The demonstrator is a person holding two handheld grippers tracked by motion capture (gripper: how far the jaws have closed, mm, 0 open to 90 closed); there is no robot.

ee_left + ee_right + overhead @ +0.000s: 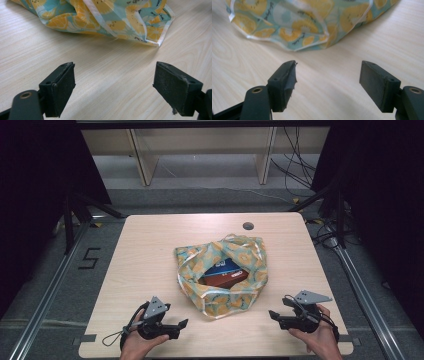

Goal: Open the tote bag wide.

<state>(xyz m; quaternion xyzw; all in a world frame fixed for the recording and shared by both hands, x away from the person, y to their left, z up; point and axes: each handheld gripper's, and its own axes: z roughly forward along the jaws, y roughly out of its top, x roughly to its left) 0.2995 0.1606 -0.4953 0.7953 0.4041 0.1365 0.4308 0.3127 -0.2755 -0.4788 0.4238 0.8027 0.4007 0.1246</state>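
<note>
Resting on the pale wooden surface (150,250), a soft bag (220,275) with a lemon print lies between the two tools, a bit ahead of them. Its mouth gapes, and a blue and red box (226,273) sits inside. The left tool (183,324) and right tool (272,314) both stand wide open, holding nothing. I think each should come in slow and pinch only the bag's rim.

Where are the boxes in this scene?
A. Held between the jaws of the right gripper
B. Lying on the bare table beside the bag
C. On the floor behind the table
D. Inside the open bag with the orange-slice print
D: the high view shows the boxes lying inside the open mouth of the bag, in the middle of the table.
</note>
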